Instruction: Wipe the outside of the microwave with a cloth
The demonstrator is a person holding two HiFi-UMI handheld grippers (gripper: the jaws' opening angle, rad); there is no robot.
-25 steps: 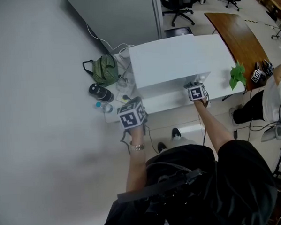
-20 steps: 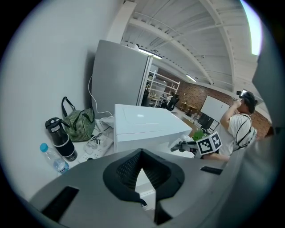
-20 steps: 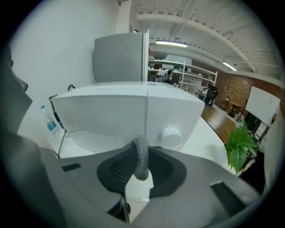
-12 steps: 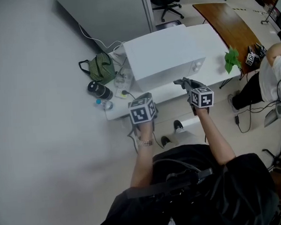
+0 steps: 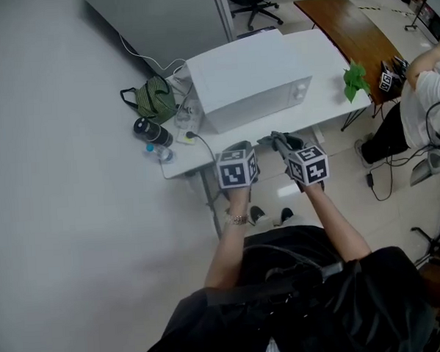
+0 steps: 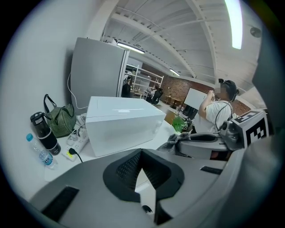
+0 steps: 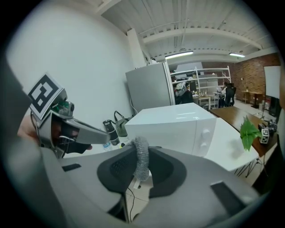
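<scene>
The white microwave (image 5: 248, 78) stands on a white table (image 5: 324, 56); its door and two knobs (image 7: 205, 133) face me. Both grippers hang in front of the table edge, apart from the microwave. My right gripper (image 5: 283, 145) is shut on a grey cloth (image 5: 271, 139), which bulges as a fuzzy roll (image 7: 141, 156) between its pads. My left gripper (image 5: 240, 150) is beside it, jaws together with nothing between them (image 6: 141, 155). The left gripper view shows the right gripper (image 6: 209, 141) with the cloth (image 6: 177, 141) hanging off its tip.
Left of the microwave on the table are a green bag (image 5: 151, 99), a black bottle (image 5: 152, 132), a small water bottle (image 5: 158, 153) and a power strip with cables (image 5: 184, 116). A small plant (image 5: 355, 80) stands at the table's right end. A person (image 5: 423, 117) sits at the right.
Both grippers have drawn back from the microwave's front toward me. The right one came off the microwave with the cloth still in it, and the two now sit closer together.
</scene>
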